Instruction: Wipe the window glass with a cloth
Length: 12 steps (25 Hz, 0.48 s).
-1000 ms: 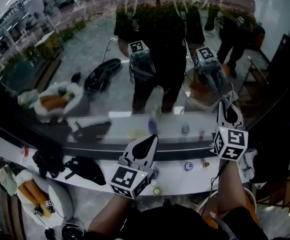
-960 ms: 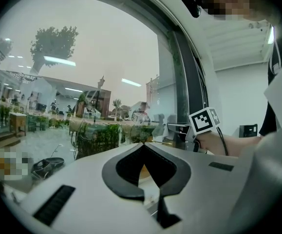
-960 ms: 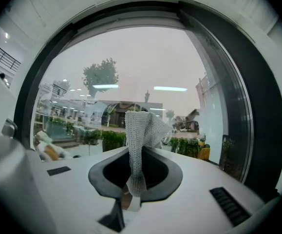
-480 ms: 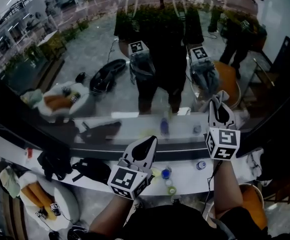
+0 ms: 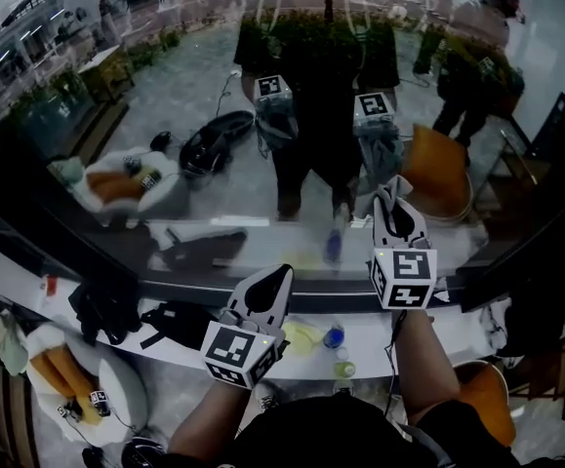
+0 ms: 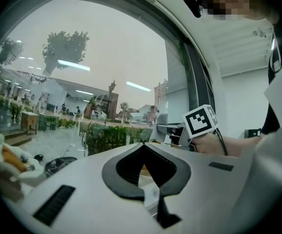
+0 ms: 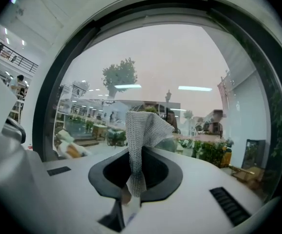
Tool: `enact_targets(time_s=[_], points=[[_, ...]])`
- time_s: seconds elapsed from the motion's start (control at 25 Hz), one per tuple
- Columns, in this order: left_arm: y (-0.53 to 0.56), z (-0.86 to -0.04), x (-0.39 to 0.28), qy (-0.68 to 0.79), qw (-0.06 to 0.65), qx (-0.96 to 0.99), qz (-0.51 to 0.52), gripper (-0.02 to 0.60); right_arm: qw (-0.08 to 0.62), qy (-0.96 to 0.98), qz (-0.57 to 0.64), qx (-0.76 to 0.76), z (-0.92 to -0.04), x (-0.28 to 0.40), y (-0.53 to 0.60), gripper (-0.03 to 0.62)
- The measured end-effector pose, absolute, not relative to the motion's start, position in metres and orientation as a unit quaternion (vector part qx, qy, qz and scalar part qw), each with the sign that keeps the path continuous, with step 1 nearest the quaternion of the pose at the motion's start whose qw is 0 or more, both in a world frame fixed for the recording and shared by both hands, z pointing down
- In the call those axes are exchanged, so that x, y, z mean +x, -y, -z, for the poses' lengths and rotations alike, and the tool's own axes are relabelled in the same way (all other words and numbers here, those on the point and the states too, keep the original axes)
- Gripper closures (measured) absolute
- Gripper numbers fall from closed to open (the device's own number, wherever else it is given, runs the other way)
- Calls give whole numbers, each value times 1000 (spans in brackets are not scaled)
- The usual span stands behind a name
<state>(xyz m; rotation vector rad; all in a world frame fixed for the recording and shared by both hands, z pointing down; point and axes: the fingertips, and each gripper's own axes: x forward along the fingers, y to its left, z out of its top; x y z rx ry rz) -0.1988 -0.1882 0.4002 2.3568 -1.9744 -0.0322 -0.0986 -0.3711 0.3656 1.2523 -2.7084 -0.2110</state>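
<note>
While the right hand-held gripper (image 5: 390, 188) is clamped on the cloth (image 7: 141, 126), a loose fold stands out past its tips, towards the glass (image 7: 179, 62) straight ahead. Whether the cloth touches the glass I cannot tell. The left hand-held gripper (image 6: 143, 145) is closed on nothing and sits lower before the glass. The right hand looks placed to wipe, probably pressing forward first.

A grey knitted cloth (image 7: 141, 140) stands upright, pinched in the right gripper (image 7: 136, 172), top flopped right, seemingly touching the reflective window glass (image 7: 179, 62) beyond.
</note>
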Motion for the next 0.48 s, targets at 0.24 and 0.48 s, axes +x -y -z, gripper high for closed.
enact_targets(time_s=[0.24,0.48], points=[[162,-402,-243,662,34,748,25,574,85,917,80,382,-369,-163,342,542],[136,-403,-288,680,35,731,33,574,96,928,85,349,-377,-228,314,542]])
